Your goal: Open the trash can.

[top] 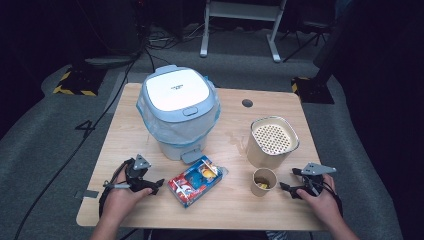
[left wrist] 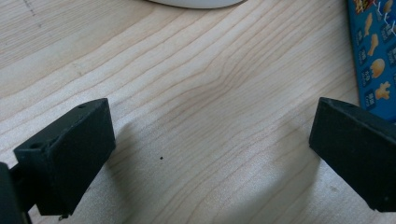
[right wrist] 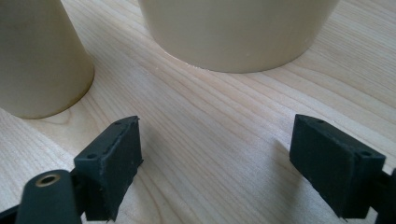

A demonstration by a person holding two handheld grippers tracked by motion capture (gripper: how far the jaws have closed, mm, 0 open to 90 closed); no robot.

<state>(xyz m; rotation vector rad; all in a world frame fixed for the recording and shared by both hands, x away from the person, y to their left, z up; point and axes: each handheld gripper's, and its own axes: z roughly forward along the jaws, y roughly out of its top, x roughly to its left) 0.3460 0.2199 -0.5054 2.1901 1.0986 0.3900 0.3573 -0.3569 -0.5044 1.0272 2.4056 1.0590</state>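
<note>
My left gripper (top: 156,187) rests on the wooden table (top: 235,210) near its front left and points right at a blue and red snack package (top: 196,181). Its jaws stand wide open over bare wood (left wrist: 210,126), with the package (left wrist: 373,60) at the right edge of the left gripper view. My right gripper (top: 287,179) lies at the front right, open and empty (right wrist: 217,135). It faces a small paper cup (top: 263,181) (right wrist: 37,56) with something yellow inside. Behind the cup stands a beige container (top: 272,140) (right wrist: 238,32) with a perforated insert.
A white bin with a pale blue lid and a plastic liner (top: 177,112) stands at the middle back of the table, its foot pedal toward me. Its base (left wrist: 196,2) shows at the top of the left gripper view. Grey carpet and cables surround the table.
</note>
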